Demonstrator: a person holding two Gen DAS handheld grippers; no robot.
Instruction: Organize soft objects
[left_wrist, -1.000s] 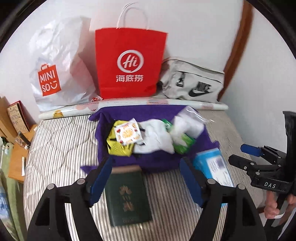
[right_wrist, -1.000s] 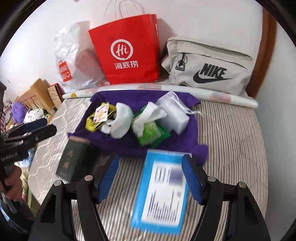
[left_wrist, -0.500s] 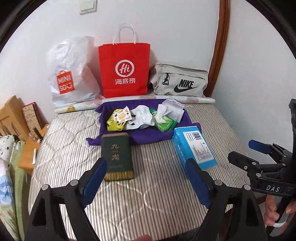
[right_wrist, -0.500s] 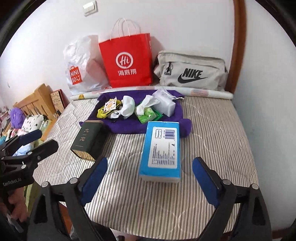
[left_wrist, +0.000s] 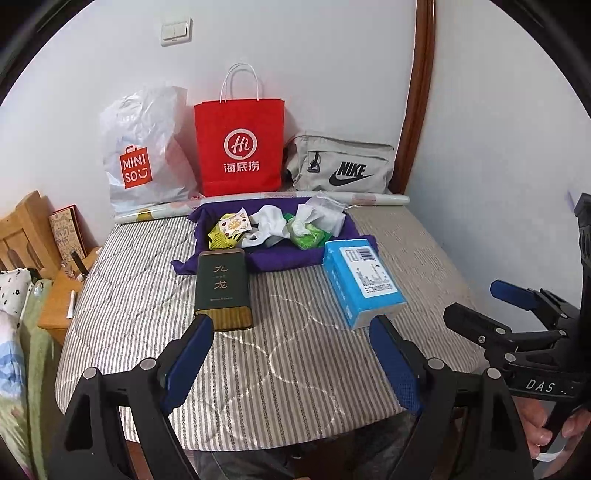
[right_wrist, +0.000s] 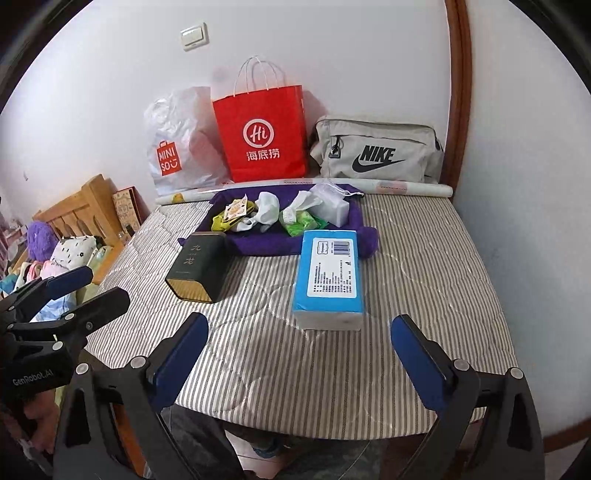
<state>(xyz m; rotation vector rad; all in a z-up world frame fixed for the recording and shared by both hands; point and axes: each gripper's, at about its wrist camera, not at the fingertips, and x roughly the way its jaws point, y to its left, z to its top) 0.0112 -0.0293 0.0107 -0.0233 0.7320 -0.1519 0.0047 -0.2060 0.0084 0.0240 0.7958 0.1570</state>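
Note:
A purple cloth tray (left_wrist: 280, 258) (right_wrist: 266, 243) lies at the far middle of the striped mattress (left_wrist: 280, 362). In it are a yellow packet (left_wrist: 225, 236), a white sock (left_wrist: 269, 225), a green tissue pack (left_wrist: 308, 236) and a white pouch (left_wrist: 325, 216). A dark green tin (left_wrist: 221, 291) (right_wrist: 195, 266) and a blue tissue pack (left_wrist: 362, 284) (right_wrist: 328, 273) lie in front of it. My left gripper (left_wrist: 291, 358) is open and empty near the front edge. My right gripper (right_wrist: 299, 354) is open and empty, also seen at the right in the left wrist view (left_wrist: 491, 306).
A white Miniso bag (left_wrist: 144, 155), a red paper bag (left_wrist: 240, 144) and a grey Nike bag (left_wrist: 340, 166) stand against the back wall behind a rolled sheet (left_wrist: 258, 203). A wooden bedside unit (left_wrist: 55, 295) is at the left; a white wall is at the right.
Both grippers have pulled back from the purple tray toward the mattress's front edge and risen. The tin, the blue pack and the tray's contents have not moved.

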